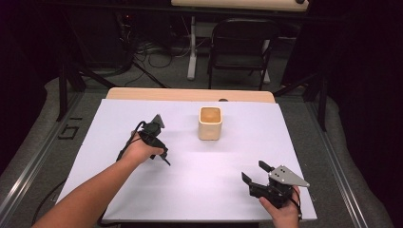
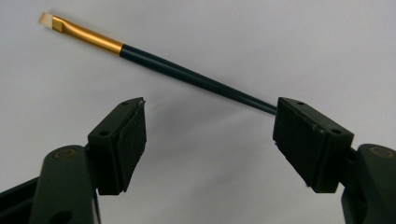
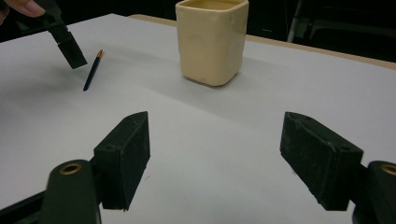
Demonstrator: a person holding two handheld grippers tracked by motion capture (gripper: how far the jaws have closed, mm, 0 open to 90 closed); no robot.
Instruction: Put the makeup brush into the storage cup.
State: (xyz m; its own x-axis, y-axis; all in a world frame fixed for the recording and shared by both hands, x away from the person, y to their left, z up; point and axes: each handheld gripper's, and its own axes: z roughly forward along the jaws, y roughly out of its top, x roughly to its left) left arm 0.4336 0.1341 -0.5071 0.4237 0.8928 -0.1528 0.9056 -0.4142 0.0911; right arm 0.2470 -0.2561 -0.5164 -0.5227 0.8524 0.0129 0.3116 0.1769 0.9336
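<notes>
High view: a dark room with a folding chair (image 1: 240,45) and floor cables lies beyond a wooden table (image 1: 190,94) covered by a white sheet (image 1: 190,190). 1 cream cup (image 1: 210,123) stands upright past the sheet's middle, well apart from both grippers; nothing stands between them and the brush.

Right gripper (image 1: 256,173) rests near the sheet's near right corner, its 2 jaws wide apart and holding nothing.

Left gripper (image 2: 210,140) hangs over the sheet's left half, pointing down, its jaws wide apart and gripping nothing.

Left gripper view: the brush (image 2: 159,63) lies flat on the sheet just beyond the jaws, with its handle end hidden behind one jaw. Its long axis runs slantwise, with the gold ferrule and pale bristles pointing up and left.
</notes>
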